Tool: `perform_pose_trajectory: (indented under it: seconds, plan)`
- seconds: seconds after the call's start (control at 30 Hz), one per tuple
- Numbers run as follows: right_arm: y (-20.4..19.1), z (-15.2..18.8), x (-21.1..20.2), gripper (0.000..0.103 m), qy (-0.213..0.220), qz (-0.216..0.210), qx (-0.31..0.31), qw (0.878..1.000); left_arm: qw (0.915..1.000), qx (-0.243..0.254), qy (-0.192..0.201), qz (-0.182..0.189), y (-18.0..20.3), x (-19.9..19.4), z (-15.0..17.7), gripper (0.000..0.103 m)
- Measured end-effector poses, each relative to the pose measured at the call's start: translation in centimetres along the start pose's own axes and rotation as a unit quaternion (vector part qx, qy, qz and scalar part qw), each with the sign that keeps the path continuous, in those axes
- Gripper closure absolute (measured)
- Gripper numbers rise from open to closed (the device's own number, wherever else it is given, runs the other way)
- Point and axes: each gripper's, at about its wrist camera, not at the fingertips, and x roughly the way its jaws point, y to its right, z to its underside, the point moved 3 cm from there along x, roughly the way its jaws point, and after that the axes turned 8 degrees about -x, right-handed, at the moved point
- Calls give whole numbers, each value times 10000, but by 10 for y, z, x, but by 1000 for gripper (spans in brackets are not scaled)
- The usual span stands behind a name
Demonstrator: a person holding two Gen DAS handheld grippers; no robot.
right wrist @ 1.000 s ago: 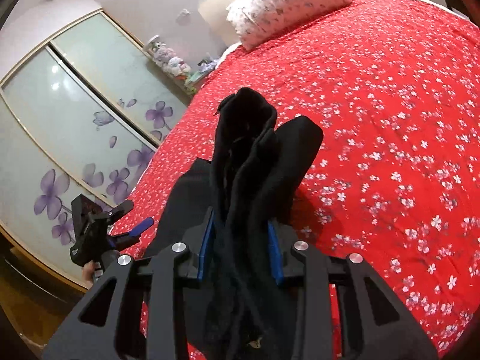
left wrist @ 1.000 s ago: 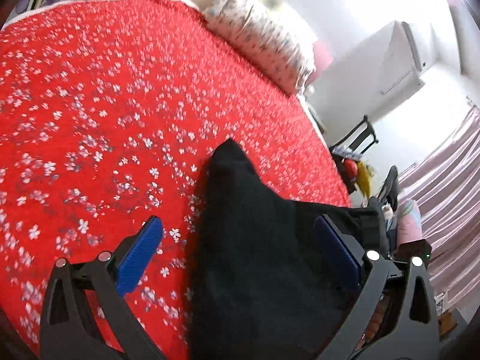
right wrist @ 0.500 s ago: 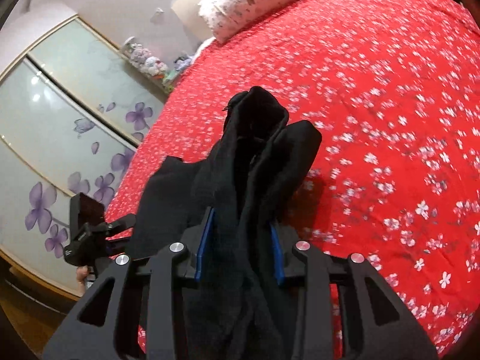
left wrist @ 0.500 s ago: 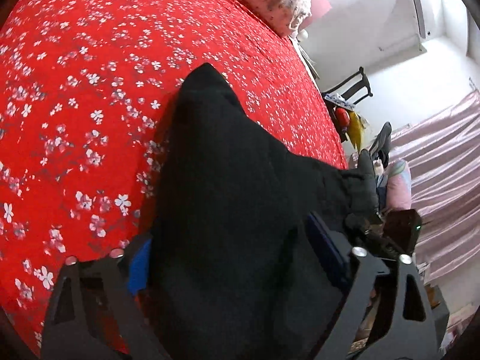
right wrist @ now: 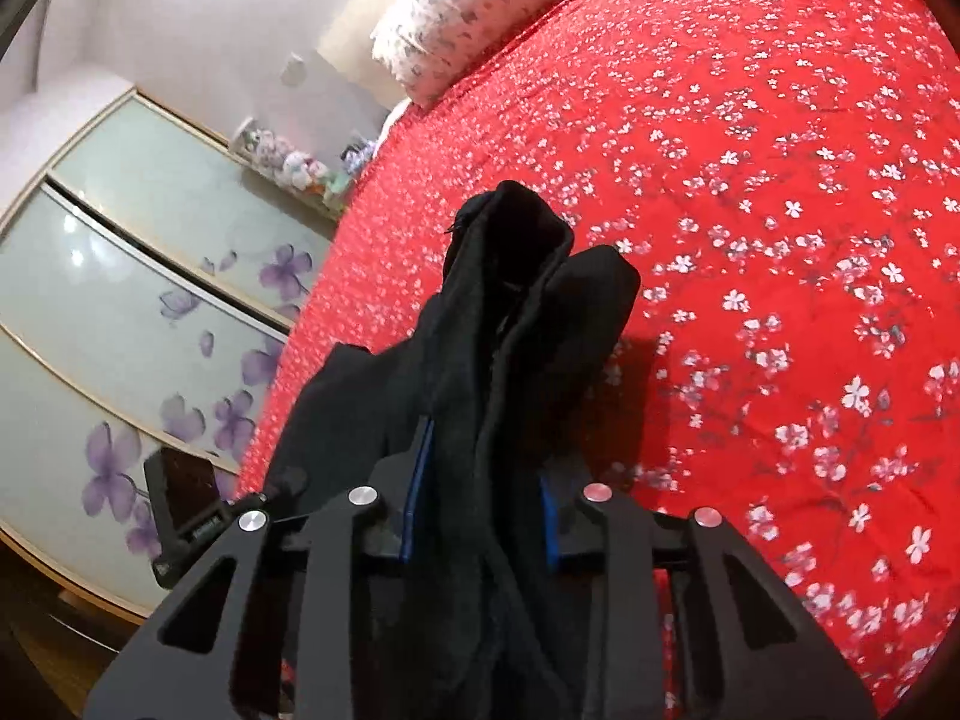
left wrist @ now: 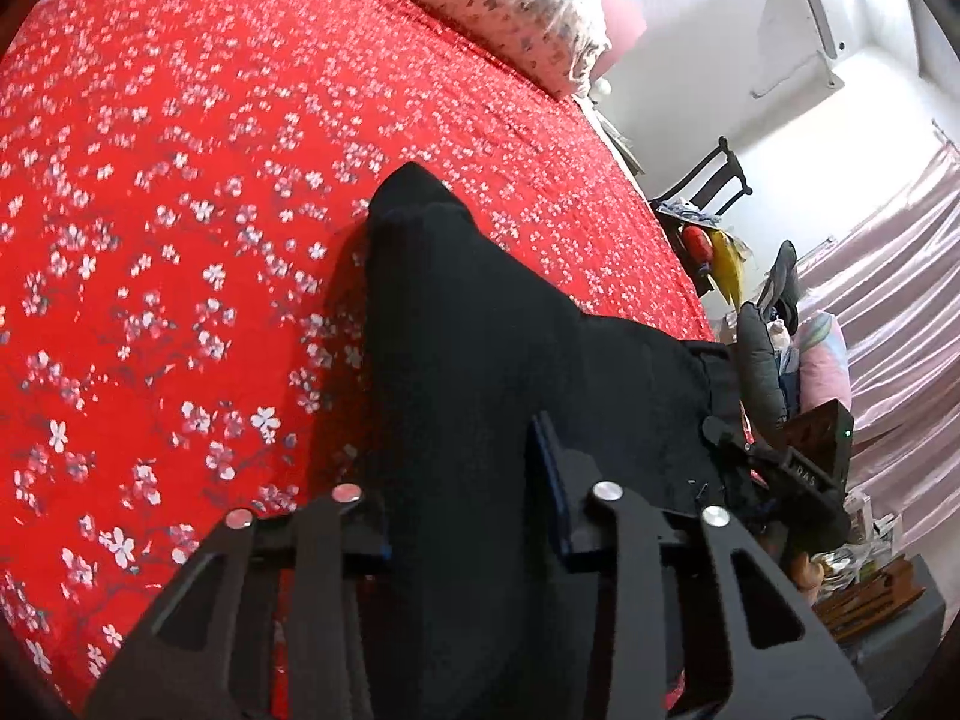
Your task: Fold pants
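- Black pants (left wrist: 480, 372) sit bunched on the red floral bedspread (left wrist: 180, 180), near its front edge, with both of your tools clamped on the cloth.
- Your left gripper (left wrist: 462, 516) pinches a thick fold between its blue-padded fingers (left wrist: 549, 480); the fabric rises to a peak just beyond the tips.
- Your right gripper (right wrist: 480, 510) is closed on another gathered bundle of the pants (right wrist: 522, 312), which stands up in two rounded humps.
- Floral pillow (right wrist: 468, 18) lies at the far head of the bed, well apart from the pants.
- Wardrobe doors with purple flowers (right wrist: 120, 300) stand beside the bed in your right view.
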Motion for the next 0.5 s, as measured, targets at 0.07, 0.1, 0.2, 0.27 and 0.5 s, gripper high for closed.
perform_pose_trajectory:
  seconds: [0.07, 0.1, 0.2, 0.27, 0.5]
  plan:
    - [-3, -4, -3, 74, 79, -126, 57, 9999, 9999, -11, 77, 79, 4, -3, -1, 74]
    - [-4, -6, -4, 74, 120, -195, 58, 9997, 9998, -27, 113, 129, 5, -4, -2, 75]
    - [-12, -15, -8, 75, 310, -329, -24, 9990, 9990, -58, 302, 322, 12, -7, -8, 78]
    - [-15, -22, -10, 75, 477, -354, -59, 9982, 9979, -65, 487, 420, 19, -8, -14, 79]
    - [6, -36, 9, 74, 584, 217, 44, 9980, 9977, -539, 381, 135, 5, 25, -30, 68]
